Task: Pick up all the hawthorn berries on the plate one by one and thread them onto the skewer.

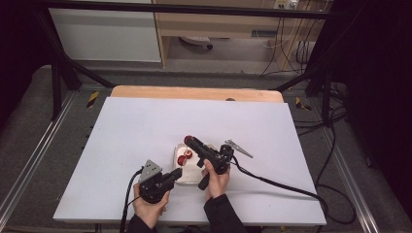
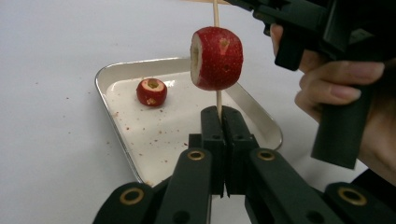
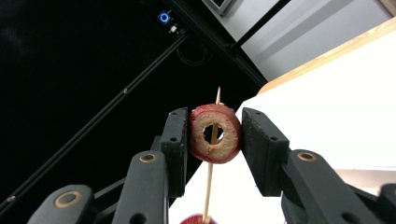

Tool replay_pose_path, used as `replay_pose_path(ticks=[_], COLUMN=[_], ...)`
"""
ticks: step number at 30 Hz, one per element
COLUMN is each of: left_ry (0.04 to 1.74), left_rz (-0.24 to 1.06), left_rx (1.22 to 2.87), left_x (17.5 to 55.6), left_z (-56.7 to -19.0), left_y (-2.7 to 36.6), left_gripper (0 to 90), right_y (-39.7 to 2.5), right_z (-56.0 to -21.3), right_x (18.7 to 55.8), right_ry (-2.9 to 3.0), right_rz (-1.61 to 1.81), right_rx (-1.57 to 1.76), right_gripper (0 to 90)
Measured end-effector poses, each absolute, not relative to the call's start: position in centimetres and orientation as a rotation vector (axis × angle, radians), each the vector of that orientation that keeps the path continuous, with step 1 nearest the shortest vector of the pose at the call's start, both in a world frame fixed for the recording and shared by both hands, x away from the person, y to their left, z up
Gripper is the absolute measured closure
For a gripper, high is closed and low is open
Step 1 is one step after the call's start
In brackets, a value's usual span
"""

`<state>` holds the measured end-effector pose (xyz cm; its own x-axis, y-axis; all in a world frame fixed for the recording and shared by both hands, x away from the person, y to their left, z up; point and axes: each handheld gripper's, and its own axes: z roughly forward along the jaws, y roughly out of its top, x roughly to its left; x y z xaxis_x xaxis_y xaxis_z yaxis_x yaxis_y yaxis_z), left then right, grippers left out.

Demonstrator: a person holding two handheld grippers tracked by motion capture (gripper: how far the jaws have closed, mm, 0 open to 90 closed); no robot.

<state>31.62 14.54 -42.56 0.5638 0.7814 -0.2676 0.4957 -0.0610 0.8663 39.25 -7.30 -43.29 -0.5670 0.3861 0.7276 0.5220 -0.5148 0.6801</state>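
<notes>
Your left gripper (image 2: 219, 112) has its jaws pressed together on the lower end of a thin wooden skewer (image 2: 218, 99), holding it upright above the near part of a shallow white tray (image 2: 116, 74). In the left gripper view a cored red fruit piece (image 2: 217, 58) — it looks like a hawthorn berry, pale where it has been cut — sits threaded on the skewer just above your jaws, with the stick running on out of the top of it.

Your right gripper (image 3: 215, 135) is pinching a second cored berry (image 3: 215, 133) by its sides. In the right gripper view you look straight into its hollow centre, and the skewer (image 3: 211, 168) passes up through that hole, its sharp tip showing above the fruit. Below, at the bottom edge of that view, the top of the berry already on the stick is just visible.

One more cored berry (image 2: 152, 91) lies loose in the far corner of the tray, well apart from the skewer; red specks are scattered over the tray floor around it.

From the high view, your two hands meet over the tray near the front middle of the white table (image 1: 145, 126) — left gripper (image 1: 177, 173) at the tray's near-left edge, right gripper (image 1: 190, 141) reaching across it from the right.
</notes>
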Motion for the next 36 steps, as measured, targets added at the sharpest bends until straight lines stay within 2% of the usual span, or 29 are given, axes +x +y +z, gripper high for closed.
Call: replay_pose_path(ticks=[23, 29, 36], left_ry=[1.017, 0.984, 0.988], left_rz=[0.338, 0.39, 0.41], left_rx=[1.781, 1.847, 1.902], left_x=[33.3, 33.1, 33.1], left_z=[-42.4, -42.4, -42.2], left_y=[15.0, 16.6, 19.3], left_gripper=[88.8, 88.7, 88.6], right_y=[-7.1, -7.7, -8.6], right_z=[-43.7, -42.8, -42.4], right_x=[38.6, 38.5, 38.8], right_ry=[-1.699, -1.893, -2.201], right_rz=[-2.148, -2.109, -1.904], right_rx=[-1.376, -1.365, -1.35], right_gripper=[61.3, 43.5, 25.4])
